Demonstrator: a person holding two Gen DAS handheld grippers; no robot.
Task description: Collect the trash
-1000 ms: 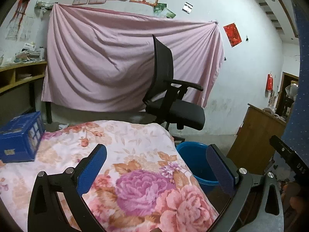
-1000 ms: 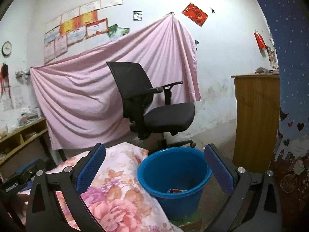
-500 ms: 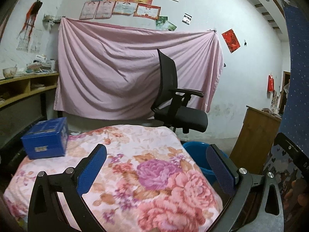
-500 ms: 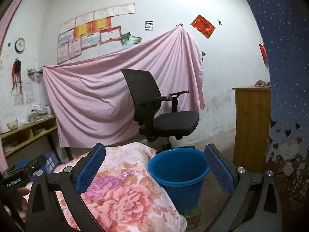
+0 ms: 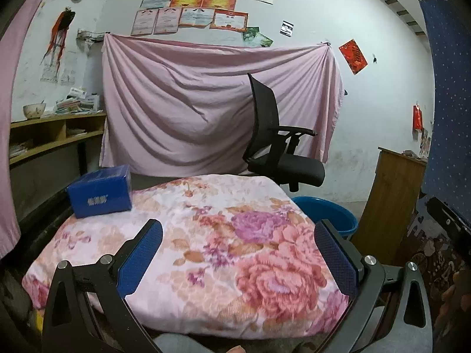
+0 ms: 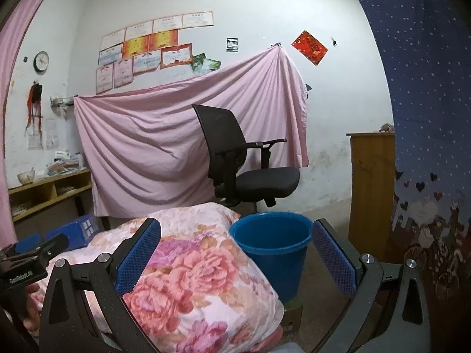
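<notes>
A blue plastic bucket (image 6: 272, 242) stands on the floor right of a floral pillow (image 6: 191, 273); its inside is hidden in this view. In the left wrist view only its rim (image 5: 326, 210) shows behind the pillow (image 5: 206, 250). A blue box (image 5: 100, 195) lies at the pillow's far left corner. My left gripper (image 5: 235, 260) is open and empty, held back over the pillow's near part. My right gripper (image 6: 235, 257) is open and empty, short of the bucket. No loose trash shows on the pillow.
A black office chair (image 6: 244, 161) stands behind the bucket, before a pink sheet (image 5: 206, 111) hung on the wall. A wooden cabinet (image 6: 371, 191) is at the right, wooden shelves (image 5: 44, 138) at the left. A blue starred curtain (image 6: 426, 117) hangs at the far right.
Both grippers have drawn back and risen; the pillow and bucket look farther off, and the bucket's inside is no longer seen. Both stayed open and empty.
</notes>
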